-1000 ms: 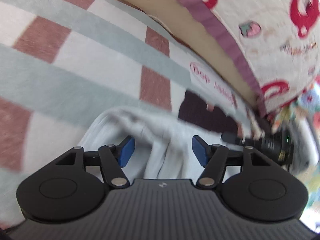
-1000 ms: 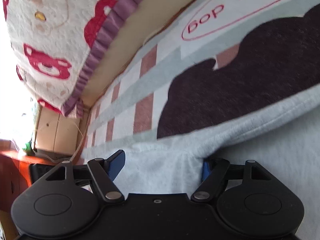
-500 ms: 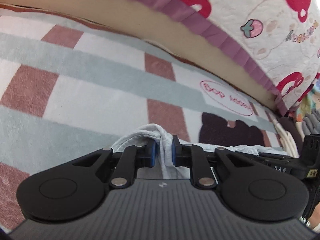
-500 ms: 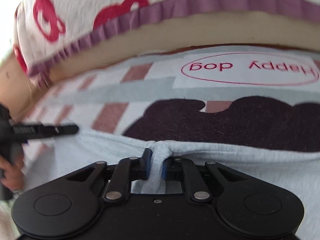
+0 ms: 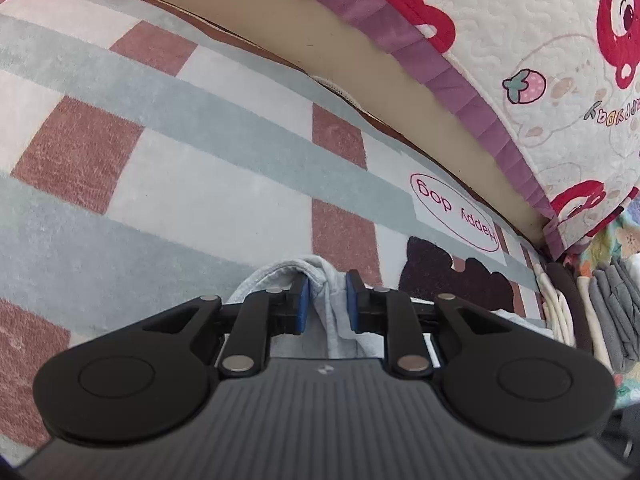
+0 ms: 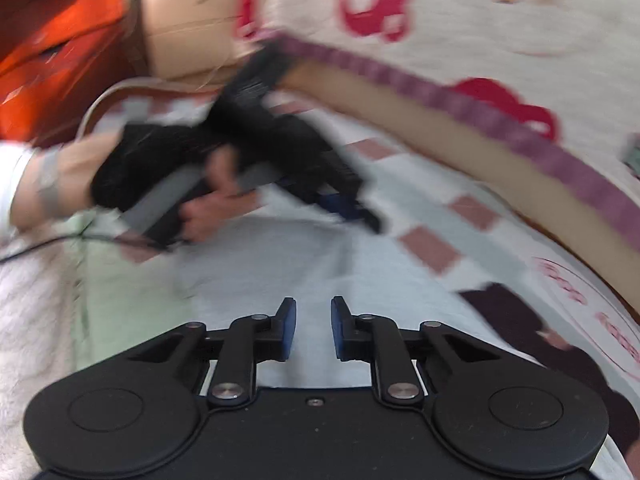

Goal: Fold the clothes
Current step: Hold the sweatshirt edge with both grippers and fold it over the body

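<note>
A light grey garment (image 5: 324,300) lies on a checked mat (image 5: 200,184). In the left wrist view a bunched fold of it sits between the blue pads of my left gripper (image 5: 326,300); the jaws stand slightly apart around the fold. In the right wrist view the garment (image 6: 312,264) spreads flat under my right gripper (image 6: 312,326), whose jaws are partly open with nothing between them. The left gripper also shows there, blurred (image 6: 348,208), held by a gloved hand at the garment's far edge.
A bed with a white quilt (image 5: 540,40), red bear prints and a purple frill borders the mat's far side. Folded grey and cream clothes (image 5: 608,312) stand at the right. A cardboard box (image 6: 188,28) and orange furniture (image 6: 60,40) sit beyond the mat.
My right gripper has let go of the garment, opened, and swung left, the view now blurred. My left gripper's jaws have widened slightly around the fold and it moved forward.
</note>
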{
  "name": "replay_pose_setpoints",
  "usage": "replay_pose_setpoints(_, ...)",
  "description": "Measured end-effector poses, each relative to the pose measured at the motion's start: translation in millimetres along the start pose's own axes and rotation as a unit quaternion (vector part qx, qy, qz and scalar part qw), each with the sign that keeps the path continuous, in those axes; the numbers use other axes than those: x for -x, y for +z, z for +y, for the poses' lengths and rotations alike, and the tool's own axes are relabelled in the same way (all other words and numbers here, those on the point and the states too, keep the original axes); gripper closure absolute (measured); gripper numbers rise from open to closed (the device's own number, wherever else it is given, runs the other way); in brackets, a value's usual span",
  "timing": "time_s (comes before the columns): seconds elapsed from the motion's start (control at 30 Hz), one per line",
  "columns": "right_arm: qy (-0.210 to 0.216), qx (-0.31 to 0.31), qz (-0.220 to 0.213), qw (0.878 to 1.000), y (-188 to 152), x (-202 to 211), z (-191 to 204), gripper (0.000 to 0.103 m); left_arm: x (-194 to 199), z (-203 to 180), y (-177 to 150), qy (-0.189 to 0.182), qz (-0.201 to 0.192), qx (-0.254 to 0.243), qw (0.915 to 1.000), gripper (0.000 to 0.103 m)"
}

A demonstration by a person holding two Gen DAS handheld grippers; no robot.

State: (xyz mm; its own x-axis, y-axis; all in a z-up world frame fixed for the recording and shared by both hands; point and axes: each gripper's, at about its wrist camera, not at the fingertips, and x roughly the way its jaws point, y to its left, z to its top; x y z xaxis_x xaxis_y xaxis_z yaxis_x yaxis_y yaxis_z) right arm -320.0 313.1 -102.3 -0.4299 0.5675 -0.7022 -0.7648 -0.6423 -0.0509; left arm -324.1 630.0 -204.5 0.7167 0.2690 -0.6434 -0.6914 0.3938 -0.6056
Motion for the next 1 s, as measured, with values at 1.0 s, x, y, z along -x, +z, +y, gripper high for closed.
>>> replay_pose_setpoints(1.0, 0.111, -0.158, 0.003, 0.981, -38, -1, -17, 0.091, -2, 7, 1, 0.013, -0.008, 0.007, 0.9999, 0.086)
